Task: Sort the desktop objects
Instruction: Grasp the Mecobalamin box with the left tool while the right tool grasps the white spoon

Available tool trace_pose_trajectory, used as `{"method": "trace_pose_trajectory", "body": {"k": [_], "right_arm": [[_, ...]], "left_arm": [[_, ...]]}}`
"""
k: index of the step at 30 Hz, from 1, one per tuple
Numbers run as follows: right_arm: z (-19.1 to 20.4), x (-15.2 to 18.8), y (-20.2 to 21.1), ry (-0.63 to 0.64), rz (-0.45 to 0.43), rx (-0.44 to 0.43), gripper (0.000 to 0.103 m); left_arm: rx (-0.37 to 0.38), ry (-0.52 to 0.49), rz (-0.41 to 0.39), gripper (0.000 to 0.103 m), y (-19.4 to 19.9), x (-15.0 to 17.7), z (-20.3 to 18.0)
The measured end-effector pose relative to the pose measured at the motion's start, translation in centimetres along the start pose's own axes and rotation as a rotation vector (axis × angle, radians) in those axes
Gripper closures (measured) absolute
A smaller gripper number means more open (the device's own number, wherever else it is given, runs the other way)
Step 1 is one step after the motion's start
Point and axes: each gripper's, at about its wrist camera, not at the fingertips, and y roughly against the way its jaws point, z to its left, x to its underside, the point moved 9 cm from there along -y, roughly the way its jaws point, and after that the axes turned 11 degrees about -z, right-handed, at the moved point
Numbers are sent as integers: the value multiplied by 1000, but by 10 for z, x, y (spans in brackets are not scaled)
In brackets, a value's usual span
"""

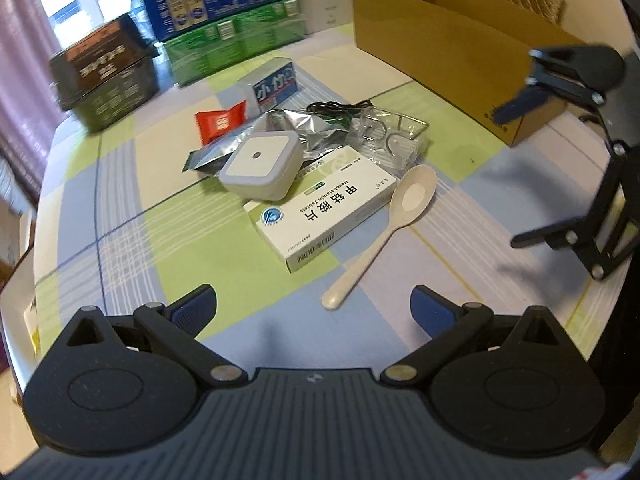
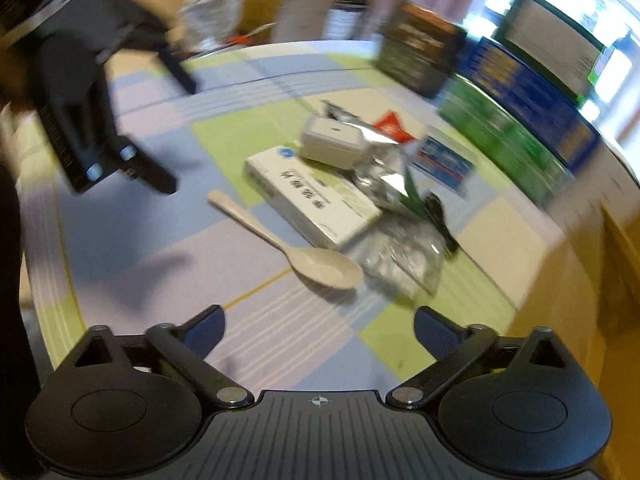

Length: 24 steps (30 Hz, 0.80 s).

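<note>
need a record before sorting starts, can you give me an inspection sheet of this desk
surface: checked tablecloth, objects piled mid-table
job's things: white spoon beside medicine box; square white device resting on foil pouch and the box; red packet; clear plastic pack; blue-white box
clutter: stacked cartons, dark tin
grippers: left hand-held gripper open, empty; right hand-held gripper open, empty
cables: black cord behind the pile
surroundings: open cardboard box, curtain
</note>
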Motion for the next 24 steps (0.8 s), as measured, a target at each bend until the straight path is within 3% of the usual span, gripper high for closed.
{"method": "trace_pose_trajectory", "body": {"k": [4, 11, 17, 24], "right_arm": [[2, -1, -23, 146, 47, -96, 32], [0, -2, -56, 311, 113, -198, 38], [-9, 0, -75, 300, 156, -251, 40], [-14, -2, -83, 301, 167, -285, 52]], "left_arm": [[28, -72, 8, 2, -13, -2, 5], [98, -189, 7, 2, -37, -6, 14], [152, -187, 7, 2, -62, -9, 25], [237, -215, 14, 2, -90, -13, 28]]}}
